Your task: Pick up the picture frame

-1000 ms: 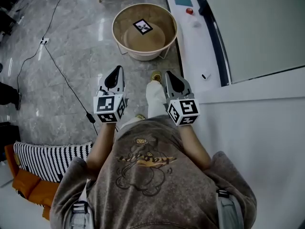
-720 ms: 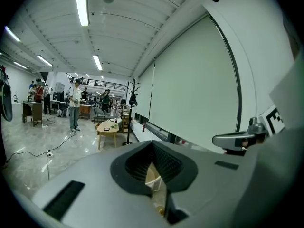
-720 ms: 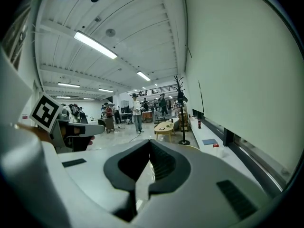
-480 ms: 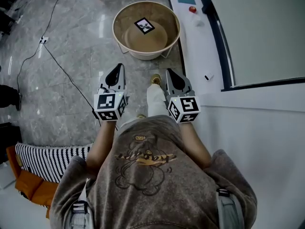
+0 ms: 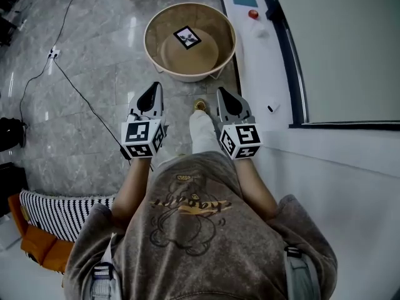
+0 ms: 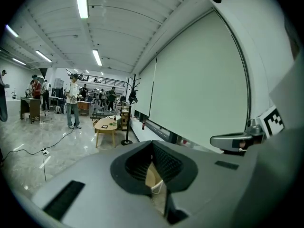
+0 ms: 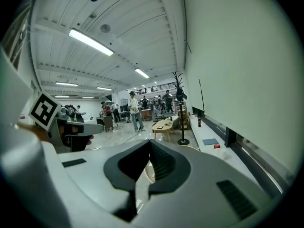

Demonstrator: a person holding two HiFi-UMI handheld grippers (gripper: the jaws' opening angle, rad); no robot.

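Head view | picture frame (image 5: 187, 37) lay flat inside basket (image 5: 187, 75) | left gripper (image 5: 150, 95), right gripper (image 5: 227, 99) short of basket, jaws together, empty | risk: unopened jaws shoving the flat frame, or snagging the basket rim

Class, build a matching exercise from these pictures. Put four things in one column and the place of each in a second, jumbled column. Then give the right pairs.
Things:
1. round basket
2. black cable
3. small red object
4. striped fabric

Places:
A. on the white ledge along the wall
B. lower left of the head view, next to an orange cushion
C. on the floor ahead of the left gripper and right gripper
D. trailing across the grey floor at the left

Pairs: 1-C, 2-D, 3-A, 4-B
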